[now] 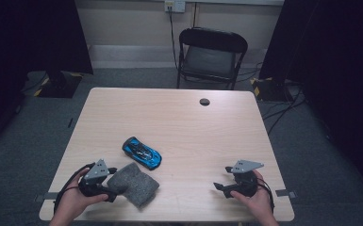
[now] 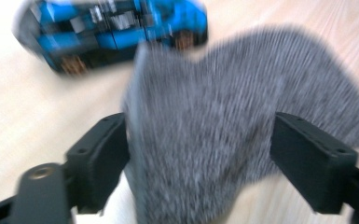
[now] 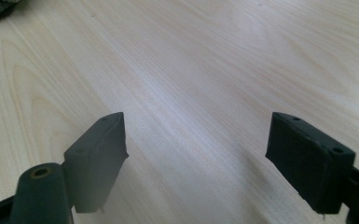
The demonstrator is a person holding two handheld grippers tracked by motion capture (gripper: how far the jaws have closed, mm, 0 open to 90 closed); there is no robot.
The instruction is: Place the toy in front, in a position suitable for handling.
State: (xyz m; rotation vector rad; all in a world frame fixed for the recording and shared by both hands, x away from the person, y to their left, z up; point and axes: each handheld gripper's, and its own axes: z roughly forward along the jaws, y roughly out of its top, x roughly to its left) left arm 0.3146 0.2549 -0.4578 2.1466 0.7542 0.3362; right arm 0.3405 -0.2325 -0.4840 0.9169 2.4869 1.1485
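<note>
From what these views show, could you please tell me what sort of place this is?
Probably a recording room or lab: a pale wooden table on grey carpet, black curtains at both sides, and a black folding chair against the wall.

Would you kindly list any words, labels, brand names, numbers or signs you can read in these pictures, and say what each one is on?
No text can be read in any view.
Blue toy car: any markings are too small in the high view and blurred in the left gripper view.
Grey cloth, table, left gripper and right gripper: no lettering shows.
Wall socket: too small to tell.
</note>
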